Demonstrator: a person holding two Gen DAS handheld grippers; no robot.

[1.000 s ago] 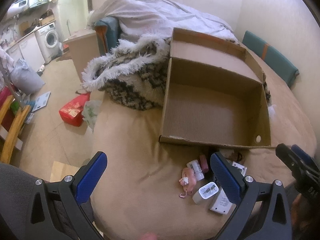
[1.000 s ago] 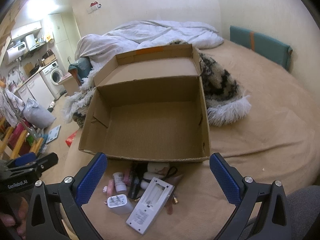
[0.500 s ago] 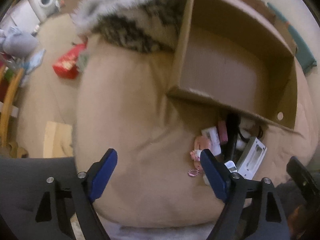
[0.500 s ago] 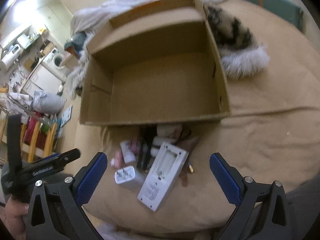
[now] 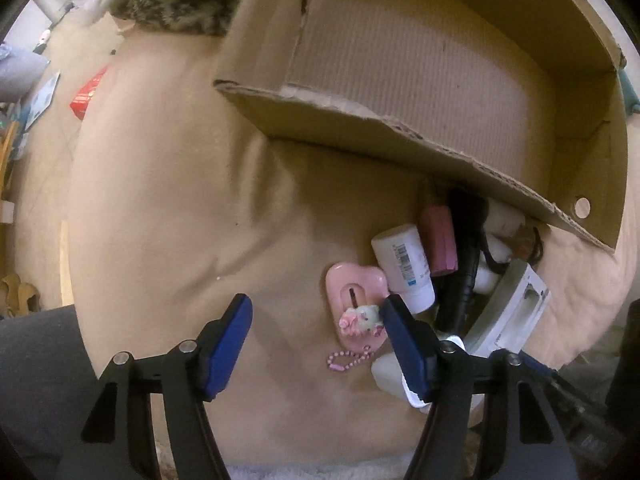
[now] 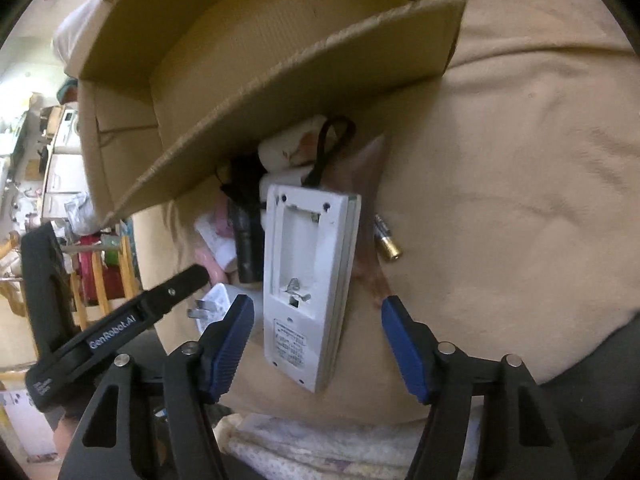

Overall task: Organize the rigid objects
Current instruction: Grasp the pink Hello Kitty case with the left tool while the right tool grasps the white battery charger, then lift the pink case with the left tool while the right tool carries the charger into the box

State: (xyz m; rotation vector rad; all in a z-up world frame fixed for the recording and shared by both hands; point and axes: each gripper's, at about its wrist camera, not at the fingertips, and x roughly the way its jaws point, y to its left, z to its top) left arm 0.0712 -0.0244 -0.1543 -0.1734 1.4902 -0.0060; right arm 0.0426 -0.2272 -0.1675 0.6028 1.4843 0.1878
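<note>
Both grippers dropped onto the pile with jaws narrowing but gripping nothing: right gripper (image 6: 316,344) straddles the white remote (image 6: 310,280), left gripper (image 5: 316,344) sits beside the pink keychain (image 5: 356,304), cardboard box (image 5: 440,80) beyond empty, so pickups look imminent.

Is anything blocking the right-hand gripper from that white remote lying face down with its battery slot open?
Nothing visible. The right gripper, whose jaws have just been closing, straddles the white remote with the open battery compartment; the pads are not yet touching it. The brown cardboard box lies just beyond.
</note>
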